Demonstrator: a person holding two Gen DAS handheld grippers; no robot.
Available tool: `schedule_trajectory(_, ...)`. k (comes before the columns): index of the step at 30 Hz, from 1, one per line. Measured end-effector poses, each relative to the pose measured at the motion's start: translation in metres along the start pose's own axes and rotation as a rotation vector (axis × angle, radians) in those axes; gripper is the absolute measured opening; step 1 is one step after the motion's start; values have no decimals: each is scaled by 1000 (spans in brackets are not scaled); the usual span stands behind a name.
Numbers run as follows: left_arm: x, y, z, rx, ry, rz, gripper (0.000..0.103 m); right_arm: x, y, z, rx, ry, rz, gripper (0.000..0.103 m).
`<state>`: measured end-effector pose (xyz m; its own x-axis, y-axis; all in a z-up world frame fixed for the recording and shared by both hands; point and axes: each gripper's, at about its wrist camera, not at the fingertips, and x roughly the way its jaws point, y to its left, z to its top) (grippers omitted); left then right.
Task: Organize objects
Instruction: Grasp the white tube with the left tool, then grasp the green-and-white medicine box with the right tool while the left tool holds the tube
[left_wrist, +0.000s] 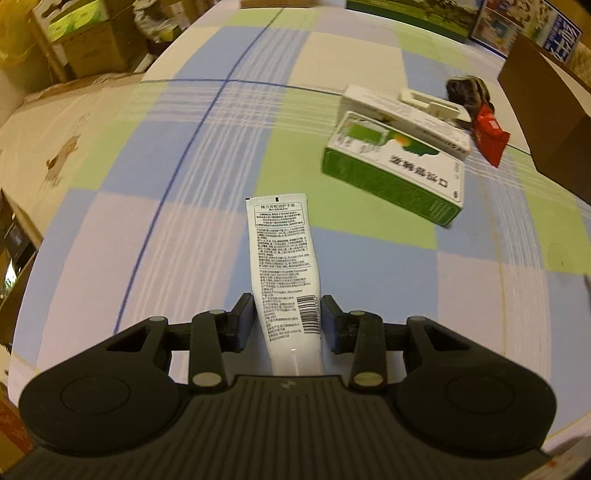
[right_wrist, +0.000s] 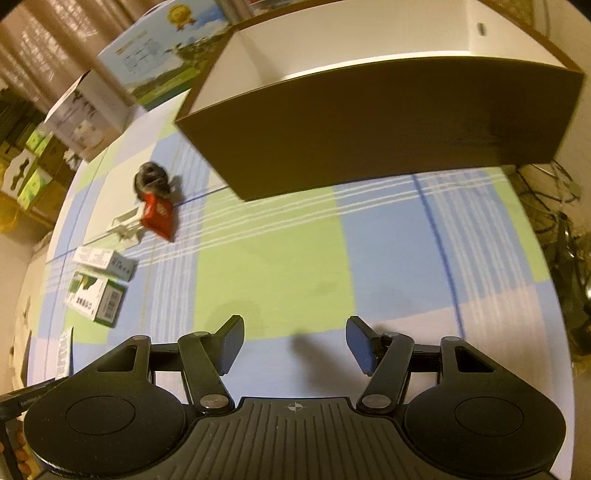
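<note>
A white tube (left_wrist: 284, 258) with black print lies lengthwise between the pads of my left gripper (left_wrist: 288, 308), which is shut on its lower part near the barcode. The crimped end points away over the checked tablecloth (left_wrist: 147, 229). Beyond it to the right sit a green and white box (left_wrist: 391, 173), a long white box (left_wrist: 406, 114), a white plastic piece (left_wrist: 432, 103), a red packet (left_wrist: 489, 134) and a dark furry item (left_wrist: 467, 90). My right gripper (right_wrist: 295, 332) is open and empty above the cloth, facing a brown cardboard box (right_wrist: 369, 129) with a white inside.
In the right wrist view the red packet (right_wrist: 159, 216), dark item (right_wrist: 151, 179) and green box (right_wrist: 96, 299) lie far left. Printed cartons (right_wrist: 162, 55) stand at the table's back. Cables (right_wrist: 561, 221) hang off the right edge. Cardboard boxes (left_wrist: 92, 48) are stacked beyond the table.
</note>
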<state>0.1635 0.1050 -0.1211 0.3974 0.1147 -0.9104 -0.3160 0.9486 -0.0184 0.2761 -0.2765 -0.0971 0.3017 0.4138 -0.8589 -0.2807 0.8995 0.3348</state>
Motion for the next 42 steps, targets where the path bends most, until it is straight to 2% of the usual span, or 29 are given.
schedule_trajectory(4, 0, 1, 1, 0, -9, 2, 34, 5, 13, 1, -30, 11, 13, 59)
schedule_trajectory(9, 4, -7, 5, 54, -10, 15, 40, 9, 23, 1, -53, 14, 18, 59)
schedule_trajectory(11, 5, -8, 6, 63, -9, 12, 35, 10, 27, 2, -70, 14, 21, 59)
schedule_trajectory(14, 5, -3, 7, 38, -19, 16, 35, 15, 40, 2, -126, 10, 46, 59)
schedule_trajectory(17, 2, 5, 5, 0, -24, 30, 34, 20, 61, 2, -214, 3, 91, 59)
schedule_trajectory(21, -6, 22, 5, -39, -42, 42, 34, 33, 98, 3, -342, 3, 208, 59)
schedule_trajectory(27, -15, 48, 8, -110, -57, 59, 34, 65, 163, 4, -552, 24, 362, 59)
schedule_trajectory(30, -18, 61, 9, -143, -62, 74, 34, 85, 190, 6, -630, 48, 404, 59)
schedule_trajectory(35, -20, 80, 13, -197, -67, 91, 34, 116, 223, 8, -751, 65, 387, 59)
schedule_trajectory(42, -20, 95, 21, -232, -73, 89, 34, 142, 247, 4, -877, 53, 340, 59)
